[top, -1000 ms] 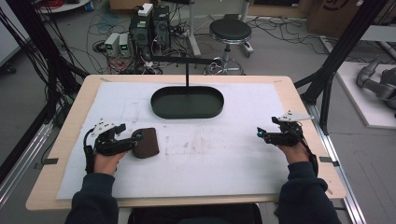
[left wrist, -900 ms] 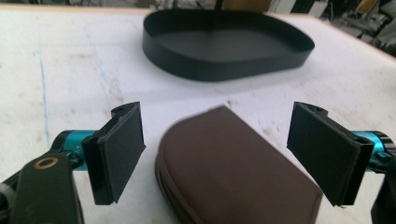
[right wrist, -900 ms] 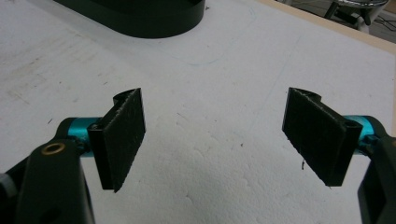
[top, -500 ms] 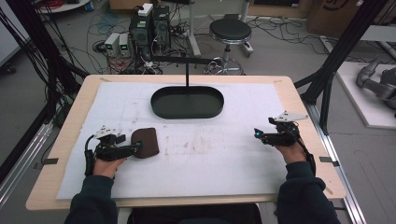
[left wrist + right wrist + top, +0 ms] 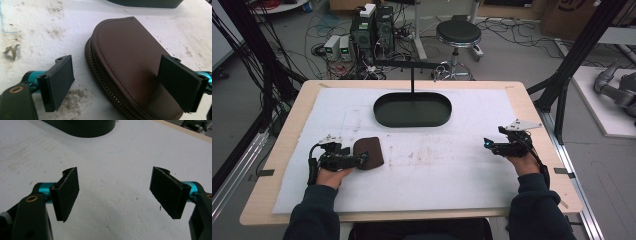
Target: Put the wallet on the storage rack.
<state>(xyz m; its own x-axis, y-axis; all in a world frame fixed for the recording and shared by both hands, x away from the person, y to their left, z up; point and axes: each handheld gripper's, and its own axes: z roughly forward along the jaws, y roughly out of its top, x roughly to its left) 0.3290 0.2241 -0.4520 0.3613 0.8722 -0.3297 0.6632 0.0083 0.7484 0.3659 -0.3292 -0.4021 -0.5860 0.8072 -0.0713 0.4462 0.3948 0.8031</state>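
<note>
A dark oval tray (image 5: 412,110) sits in the upper middle of the high view on the white mat (image 5: 437,165) that covers the bench (image 5: 279,150), with a thin black post rising behind its far rim; its inside looks dark and bare, with nothing that I can make out in it. A brown zipped pouch (image 5: 368,152) lies flat on the mat in the left middle of that view, well apart from the tray (its zipper teeth and a line of stitching show clearly in the left gripper view, (image 5: 127,62)). No brand, label or writing can be read on the pouch, the tray or the grippers. The left gripper (image 5: 361,159) lies low at the pouch's near edge with its jaws set wide: in its own view one jaw stands over bare, stained mat beside the pouch and the other over the pouch's brown face, gripping nothing; whether that jaw touches the leather I cannot tell. The right gripper (image 5: 487,144), in the right middle of the high view, has its jaws spread wide too, with only white mat between them.
</note>
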